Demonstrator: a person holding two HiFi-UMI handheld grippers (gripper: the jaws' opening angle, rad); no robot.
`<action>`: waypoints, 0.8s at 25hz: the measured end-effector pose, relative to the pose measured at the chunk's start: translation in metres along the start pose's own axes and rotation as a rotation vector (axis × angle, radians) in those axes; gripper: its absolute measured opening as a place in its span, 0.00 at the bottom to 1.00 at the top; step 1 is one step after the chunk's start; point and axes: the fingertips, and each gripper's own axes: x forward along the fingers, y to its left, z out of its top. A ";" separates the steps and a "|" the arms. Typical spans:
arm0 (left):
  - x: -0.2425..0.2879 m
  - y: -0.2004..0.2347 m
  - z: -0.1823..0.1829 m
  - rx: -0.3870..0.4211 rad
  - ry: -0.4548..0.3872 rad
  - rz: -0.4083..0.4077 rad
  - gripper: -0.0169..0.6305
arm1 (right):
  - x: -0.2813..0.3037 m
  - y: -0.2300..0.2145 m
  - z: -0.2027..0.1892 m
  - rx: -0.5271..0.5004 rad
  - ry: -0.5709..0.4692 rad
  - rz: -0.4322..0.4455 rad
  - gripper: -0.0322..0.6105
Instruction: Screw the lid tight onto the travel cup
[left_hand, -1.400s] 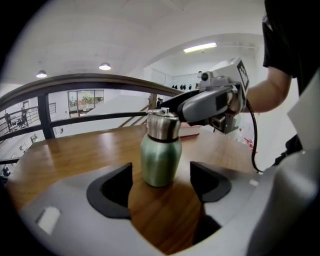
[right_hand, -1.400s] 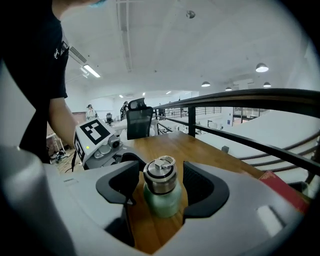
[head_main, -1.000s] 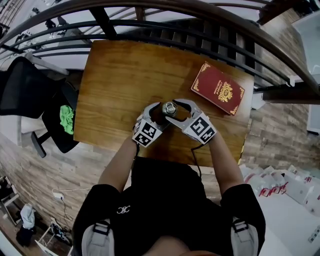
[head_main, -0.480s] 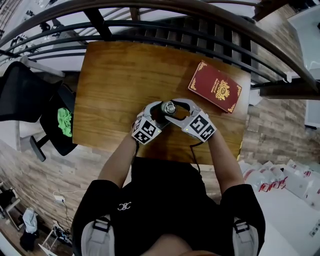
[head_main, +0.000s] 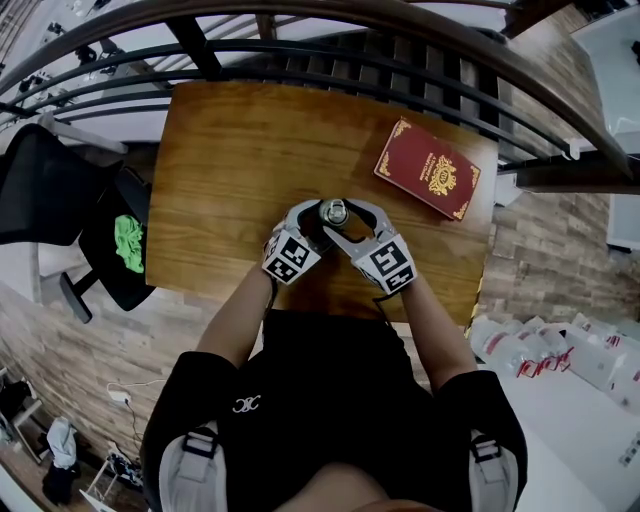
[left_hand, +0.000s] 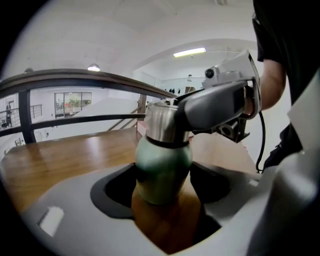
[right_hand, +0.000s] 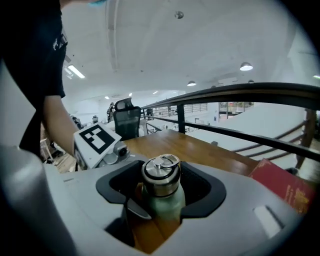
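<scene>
Both clenched: left hand-held gripper (left_hand: 164, 192) on the travel cup (left_hand: 162, 159), right hand-held gripper (right_hand: 161, 194) on its lid (right_hand: 161, 175).

wooden table (head_main: 250, 150) | dark railing (right_hand: 260, 90) | black chair (head_main: 40, 185) | floor (head_main: 545, 270) apparently brick

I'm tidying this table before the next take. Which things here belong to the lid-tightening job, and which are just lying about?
In the job:
travel cup, held by the left claw
lid, gripped by the right claw

Lying about:
red book on the wooden table
green cloth on the office chair beside the table
</scene>
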 end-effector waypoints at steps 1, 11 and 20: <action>-0.001 0.000 -0.001 0.000 0.004 -0.008 0.63 | -0.001 0.004 0.000 -0.042 0.026 0.048 0.43; 0.000 -0.002 -0.001 0.036 0.030 -0.076 0.63 | -0.019 0.007 -0.003 -0.882 0.470 0.488 0.45; -0.002 -0.004 -0.001 0.085 0.026 -0.113 0.62 | -0.005 0.011 -0.013 -1.559 0.634 0.758 0.45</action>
